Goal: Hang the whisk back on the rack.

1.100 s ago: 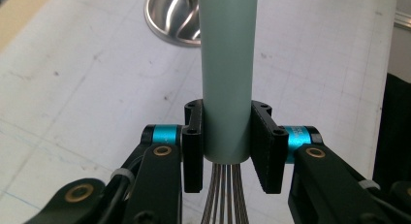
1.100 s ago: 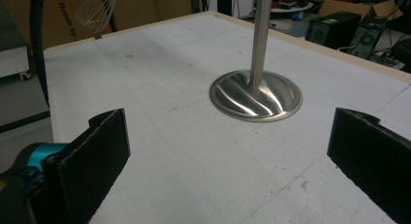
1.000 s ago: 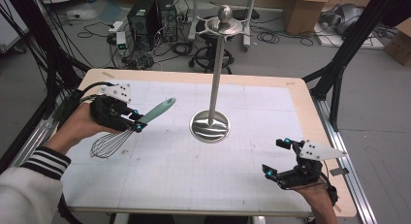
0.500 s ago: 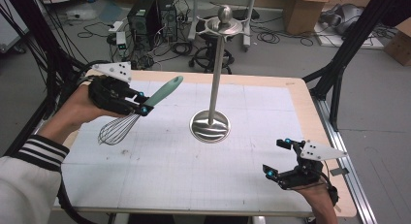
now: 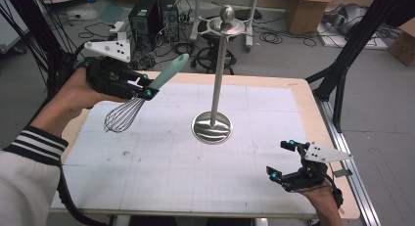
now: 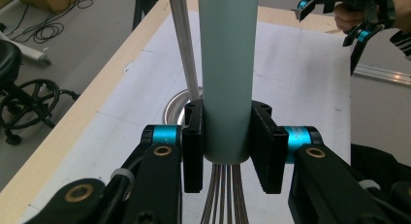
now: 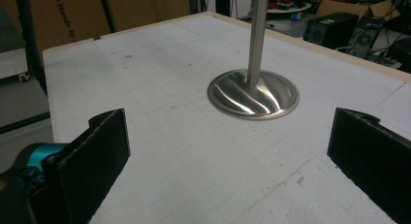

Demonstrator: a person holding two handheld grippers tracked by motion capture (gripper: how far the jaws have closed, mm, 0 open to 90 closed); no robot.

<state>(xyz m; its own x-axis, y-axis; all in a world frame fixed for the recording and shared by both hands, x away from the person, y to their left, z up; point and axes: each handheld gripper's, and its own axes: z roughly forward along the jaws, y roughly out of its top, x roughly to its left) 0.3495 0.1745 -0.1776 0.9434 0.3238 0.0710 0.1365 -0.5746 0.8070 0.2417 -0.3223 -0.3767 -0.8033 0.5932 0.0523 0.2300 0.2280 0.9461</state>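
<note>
A whisk (image 5: 128,110) with a pale green handle (image 5: 169,71) and a wire head hangs in the air over the table's far left, tilted with the handle up and to the right. My left gripper (image 5: 145,86) is shut on the handle just above the wires; in the left gripper view the two pads press the handle (image 6: 226,73) from both sides. A tall steel stand (image 5: 217,79) with a round base (image 5: 212,127) and a hooked top stands at the table's middle. My right gripper (image 5: 282,160) rests open near the front right edge, its jaws wide apart toward the stand's base (image 7: 253,94).
The table (image 5: 171,167) has a white gridded mat with a wooden rim. Black frame posts (image 5: 350,50) stand at the right, and computer boxes, cables and cartons lie on the floor behind. In the left gripper view the other hand's gripper (image 6: 339,15) shows far off.
My left gripper has lifted the whisk off the table and carried it upward, the handle tilting steeper. The right gripper has stayed where it was.
</note>
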